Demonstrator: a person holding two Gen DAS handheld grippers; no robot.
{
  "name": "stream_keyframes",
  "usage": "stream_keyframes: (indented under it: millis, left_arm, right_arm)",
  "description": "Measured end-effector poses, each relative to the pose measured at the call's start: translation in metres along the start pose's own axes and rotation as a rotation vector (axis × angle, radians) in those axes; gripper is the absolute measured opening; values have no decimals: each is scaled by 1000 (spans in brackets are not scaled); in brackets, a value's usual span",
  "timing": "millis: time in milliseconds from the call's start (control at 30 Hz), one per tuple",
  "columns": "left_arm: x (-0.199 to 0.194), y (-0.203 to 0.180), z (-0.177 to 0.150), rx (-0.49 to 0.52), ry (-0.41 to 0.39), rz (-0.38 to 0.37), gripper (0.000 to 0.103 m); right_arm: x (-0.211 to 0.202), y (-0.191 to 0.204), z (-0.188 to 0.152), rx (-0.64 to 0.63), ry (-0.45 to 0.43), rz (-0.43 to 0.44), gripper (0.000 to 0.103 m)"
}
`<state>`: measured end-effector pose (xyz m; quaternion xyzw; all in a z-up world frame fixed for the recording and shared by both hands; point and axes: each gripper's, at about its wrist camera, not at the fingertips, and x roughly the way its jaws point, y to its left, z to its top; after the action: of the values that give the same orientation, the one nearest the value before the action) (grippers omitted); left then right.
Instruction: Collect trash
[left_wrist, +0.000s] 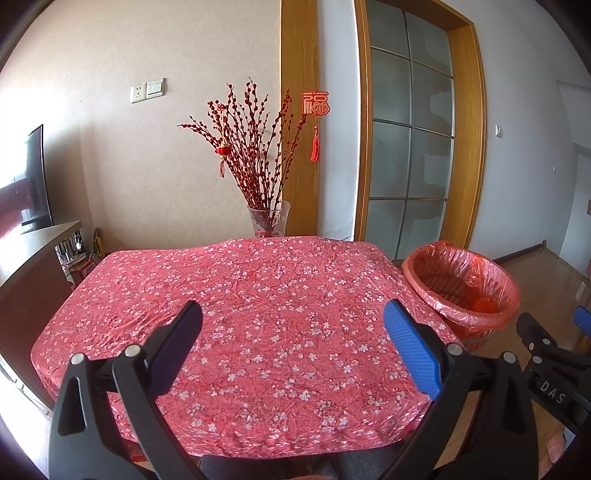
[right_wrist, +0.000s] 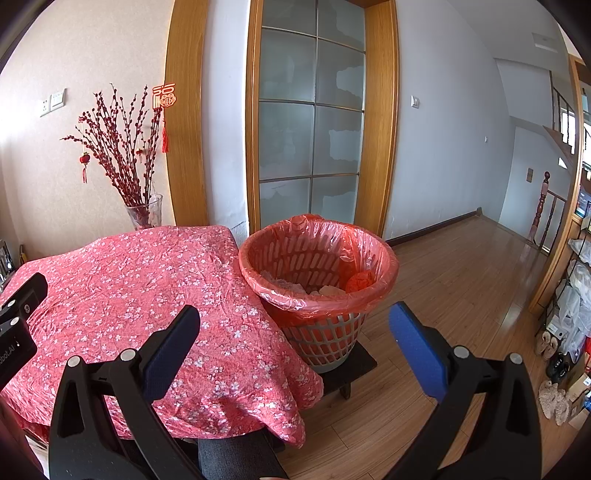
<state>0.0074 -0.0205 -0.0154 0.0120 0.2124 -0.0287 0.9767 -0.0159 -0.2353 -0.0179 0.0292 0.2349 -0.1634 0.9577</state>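
A table under a red flowered cloth (left_wrist: 258, 314) (right_wrist: 122, 295) fills the near ground, with no loose item showing on it. A grey lattice waste basket lined with a red plastic bag (right_wrist: 317, 273) (left_wrist: 461, 284) stands beside the table's right edge on a low dark stool; crumpled trash (right_wrist: 358, 282) lies inside. My left gripper (left_wrist: 293, 317) hovers open over the table's near half, nothing between its fingers. My right gripper (right_wrist: 295, 321) is open and empty near the table's right corner, in front of the basket. Each gripper shows at the edge of the other's view.
A glass vase of red branches (left_wrist: 267, 218) (right_wrist: 144, 210) stands behind the table's far edge by the wall. A dark cabinet with a television (left_wrist: 26, 184) is at the left. Wooden floor (right_wrist: 461, 295) opens to the right, with a shelf, bags and shoes (right_wrist: 554, 354) at far right.
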Motion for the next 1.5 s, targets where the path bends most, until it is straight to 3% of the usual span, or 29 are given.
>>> stream_keyframes:
  millis: [1500]
  left_arm:
    - [6,1,-5,-1,13,-2,97]
  right_arm:
    - [2,1,-2,1,9,-6,101]
